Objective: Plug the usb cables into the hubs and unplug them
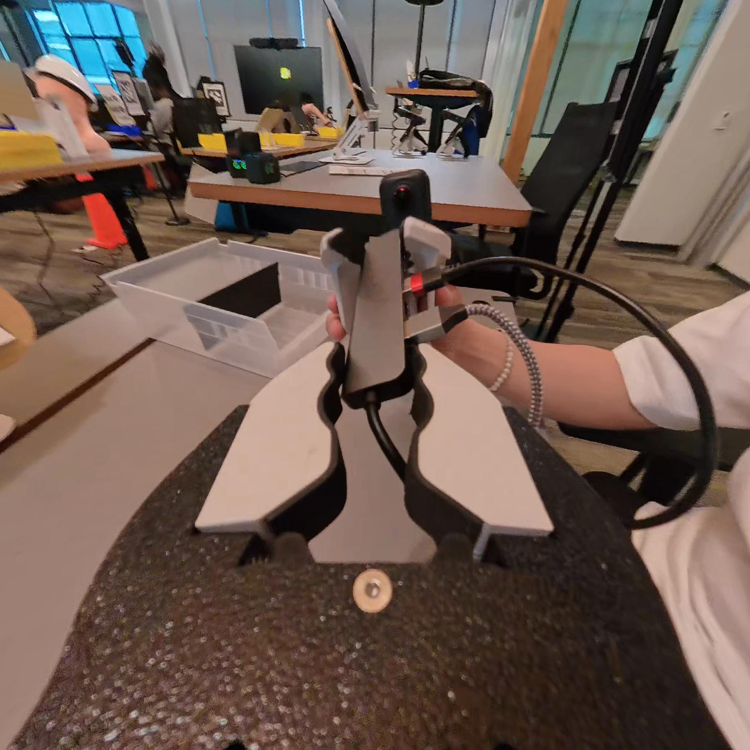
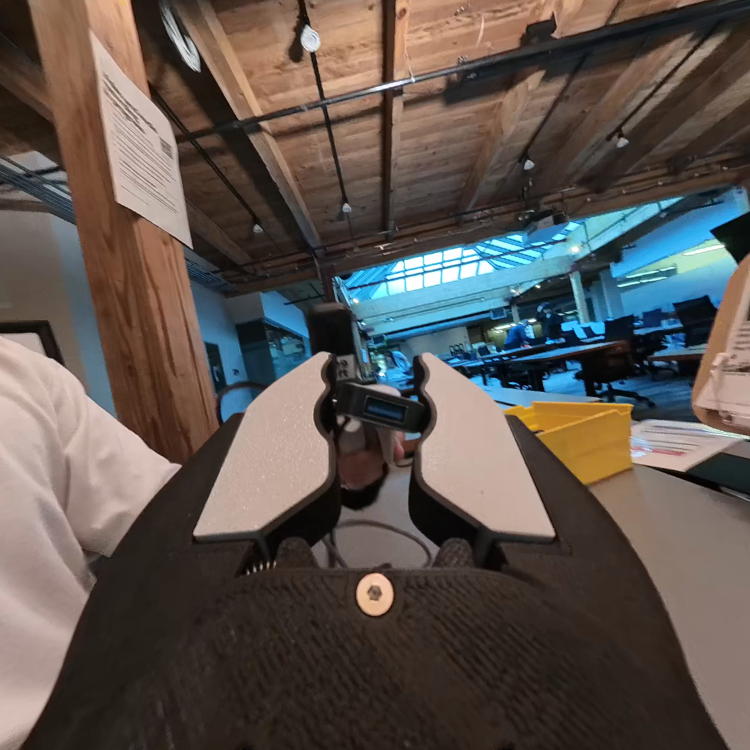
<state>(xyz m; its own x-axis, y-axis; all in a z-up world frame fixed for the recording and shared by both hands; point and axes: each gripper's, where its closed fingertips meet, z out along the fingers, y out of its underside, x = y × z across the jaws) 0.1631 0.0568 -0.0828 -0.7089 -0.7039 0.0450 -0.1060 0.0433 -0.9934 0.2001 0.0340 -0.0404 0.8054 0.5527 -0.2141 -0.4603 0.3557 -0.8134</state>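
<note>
The hub (image 1: pixel 375 320) is up off the table (image 1: pixel 101 446), dead centre in my left view, standing lengthwise away from the camera. My left gripper (image 1: pixel 375 357) has its fingers closed on the near end, where the hub's own black lead (image 1: pixel 385 438) drops out between them. At the far end the right gripper (image 1: pixel 381 251) faces me, its fingers on either side of the hub. In the right view that end sits between the tips of the right gripper (image 2: pixel 375 389), blue port toward me, and the hub (image 2: pixel 381 410) appears pinched there.

Two cables are in the hub's right side: a black one (image 1: pixel 649 316) with a red-collared plug (image 1: pixel 420 284), and just below it a braided one (image 1: pixel 523 357).

I cannot see how deep either plug is seated. From the right view both plugs are hidden behind the fingers. Below the hub there I see only pale shapes and part of a hand, too blurred to sort out. The black cable swings in a wide loop to the right and runs out of sight behind a white sleeve (image 1: pixel 690 365). The braided one disappears behind the forearm.

On the left of the frame a white bin (image 1: pixel 211 292) sits on the table near its far edge, close beside the hub. The near table is bare. In the right view a yellow bin (image 2: pixel 576 438) lies right of the fingers and a wooden post (image 2: pixel 134 324) stands at left. A thin grey cable (image 2: pixel 406 531) lies on the table under them.
</note>
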